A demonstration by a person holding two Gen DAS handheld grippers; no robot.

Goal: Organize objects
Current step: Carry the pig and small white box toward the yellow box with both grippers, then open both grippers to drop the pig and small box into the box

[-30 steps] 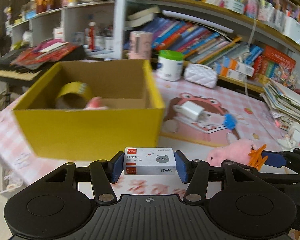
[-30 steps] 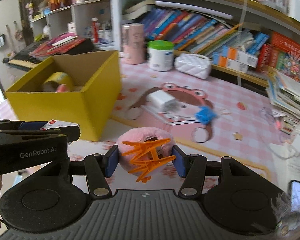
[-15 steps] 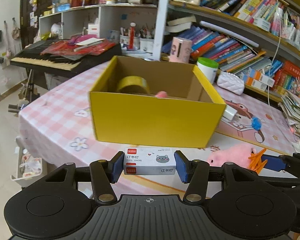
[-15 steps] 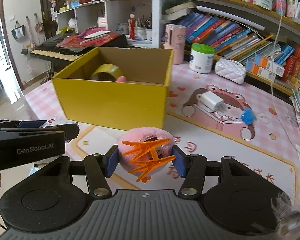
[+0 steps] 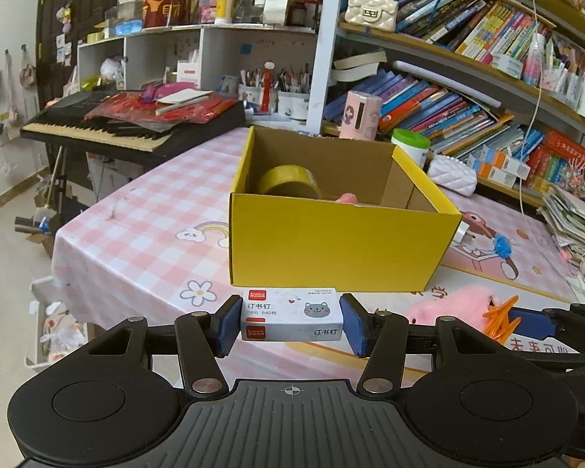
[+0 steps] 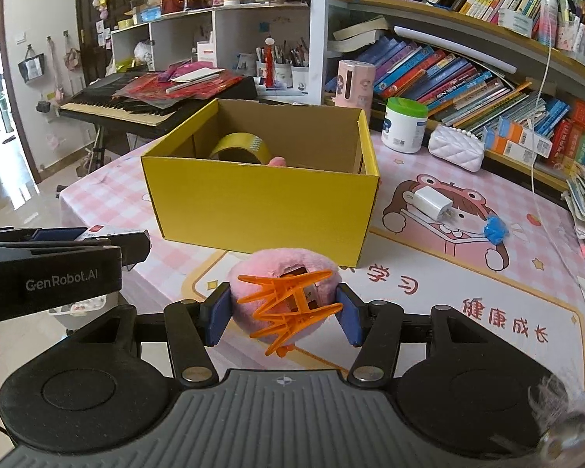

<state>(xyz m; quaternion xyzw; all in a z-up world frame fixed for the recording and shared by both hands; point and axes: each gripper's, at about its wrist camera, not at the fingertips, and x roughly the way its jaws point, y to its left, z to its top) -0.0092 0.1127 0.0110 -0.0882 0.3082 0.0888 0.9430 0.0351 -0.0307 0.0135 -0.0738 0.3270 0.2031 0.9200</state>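
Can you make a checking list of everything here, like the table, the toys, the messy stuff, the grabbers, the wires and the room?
Surface: pink checked tablecloth with a cartoon mat.
Job's things: yellow box, open, holding a tape roll and something pink; staple box and pink plush clip, both held above the table.
Clutter: white charger, blue clip, green-lidded jar, white quilted purse.
Grippers: left gripper fingers shut on the staple box; right gripper shut on the plush clip.
Cables: white cord hanging from the shelves.
Surroundings: bookshelves, keyboard.
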